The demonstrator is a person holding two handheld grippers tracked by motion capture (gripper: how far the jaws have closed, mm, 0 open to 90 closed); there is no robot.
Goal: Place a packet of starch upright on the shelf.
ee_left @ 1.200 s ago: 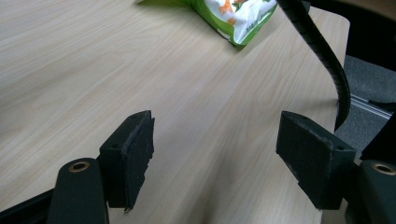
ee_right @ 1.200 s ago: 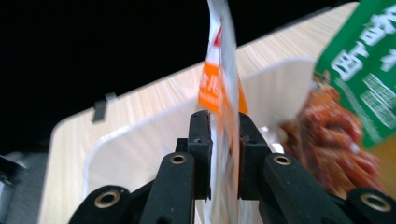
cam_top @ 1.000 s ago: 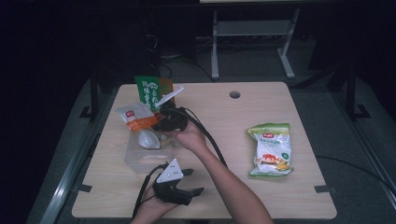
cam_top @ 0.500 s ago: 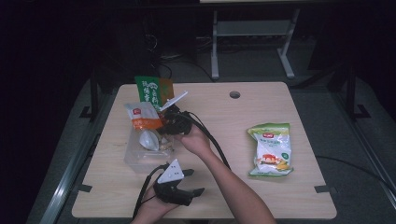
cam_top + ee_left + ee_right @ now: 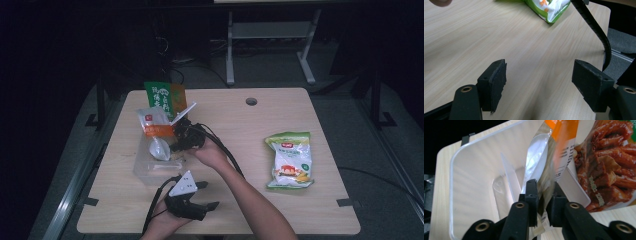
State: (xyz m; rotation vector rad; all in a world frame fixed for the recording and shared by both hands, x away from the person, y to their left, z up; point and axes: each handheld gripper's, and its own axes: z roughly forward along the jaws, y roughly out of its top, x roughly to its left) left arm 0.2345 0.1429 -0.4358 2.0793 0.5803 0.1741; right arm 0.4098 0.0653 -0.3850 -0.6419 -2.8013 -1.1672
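Pouch (image 5: 549,157) hangs pinched at its edge between the nearly closed jaws of the right gripper (image 5: 543,195), which have just been easing open, directly above the bin (image 5: 150,172). Left gripper (image 5: 192,202) rests spread wide, empty, nearer the person.

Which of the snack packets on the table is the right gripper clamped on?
The orange-and-clear packet over the clear plastic bin: the right gripper pinches its edge. The green packet stands behind it, and the green-and-white chip bag lies apart, untouched.
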